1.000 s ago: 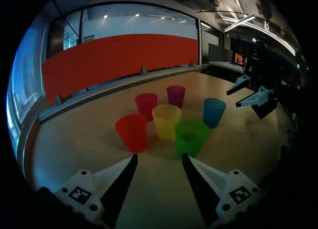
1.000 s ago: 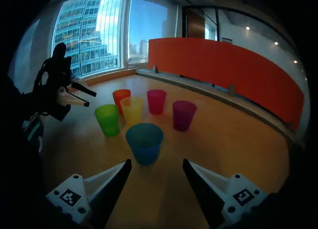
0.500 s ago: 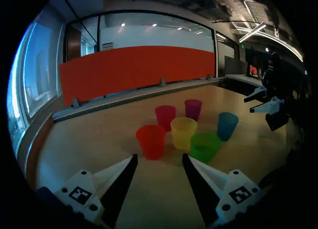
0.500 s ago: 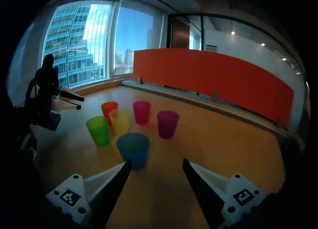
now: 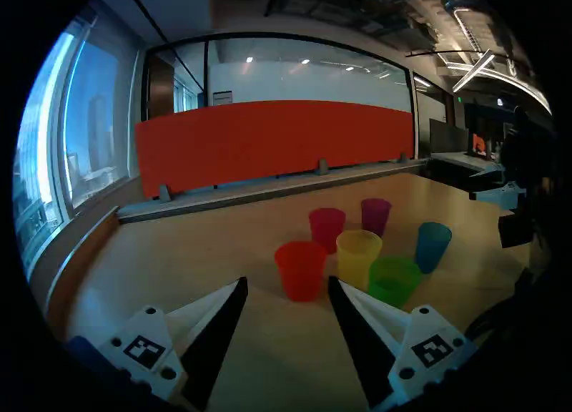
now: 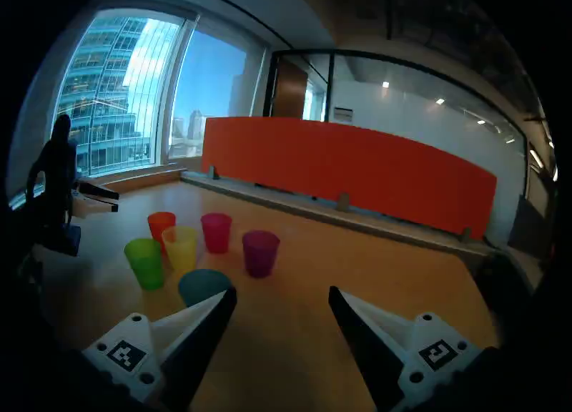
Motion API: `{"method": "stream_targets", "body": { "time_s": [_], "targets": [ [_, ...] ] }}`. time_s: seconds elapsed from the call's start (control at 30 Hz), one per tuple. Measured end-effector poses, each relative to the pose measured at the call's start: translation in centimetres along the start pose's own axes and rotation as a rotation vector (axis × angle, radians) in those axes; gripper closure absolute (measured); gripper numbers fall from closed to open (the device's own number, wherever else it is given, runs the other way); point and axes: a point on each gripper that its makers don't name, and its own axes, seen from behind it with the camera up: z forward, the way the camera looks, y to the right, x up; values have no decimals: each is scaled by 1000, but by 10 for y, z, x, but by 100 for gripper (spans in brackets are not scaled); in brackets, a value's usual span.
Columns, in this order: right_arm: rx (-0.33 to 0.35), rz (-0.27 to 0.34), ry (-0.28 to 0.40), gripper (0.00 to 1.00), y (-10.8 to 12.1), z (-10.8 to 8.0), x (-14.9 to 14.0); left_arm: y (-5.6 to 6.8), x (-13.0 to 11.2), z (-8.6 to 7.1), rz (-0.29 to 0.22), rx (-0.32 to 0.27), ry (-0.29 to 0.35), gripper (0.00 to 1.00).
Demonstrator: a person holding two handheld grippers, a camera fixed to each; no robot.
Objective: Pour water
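Observation:
Several plastic cups stand grouped on the wooden table. In the left gripper view the red cup is nearest, then yellow, green, blue, pink and purple. My left gripper is open just before the red cup. The right gripper view has the blue cup closest, beside green, yellow, red, pink and purple. My right gripper is open, right of the blue cup. Each gripper appears far off in the other's view: left gripper, right gripper.
A long orange partition runs along the table's far edge. Tall windows stand on one side. Bare tabletop stretches right of the cups in the right gripper view.
Both grippers have tilted up and pulled back, so the cups sit lower and smaller in both views. In the right gripper view the cups have slid left. Both grippers stay open.

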Motion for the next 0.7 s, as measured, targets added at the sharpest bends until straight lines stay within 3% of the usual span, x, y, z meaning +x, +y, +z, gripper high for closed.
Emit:
{"method": "stream_targets", "body": {
  "time_s": [0.3, 0.7],
  "targets": [
    [-100, 45, 90, 0, 14, 3, 22, -15, 12, -8, -24, 84, 61, 17],
    [-234, 103, 210, 0, 43, -7, 53, -29, 35, -16, -32, 170, 157, 18]
  ]
}}
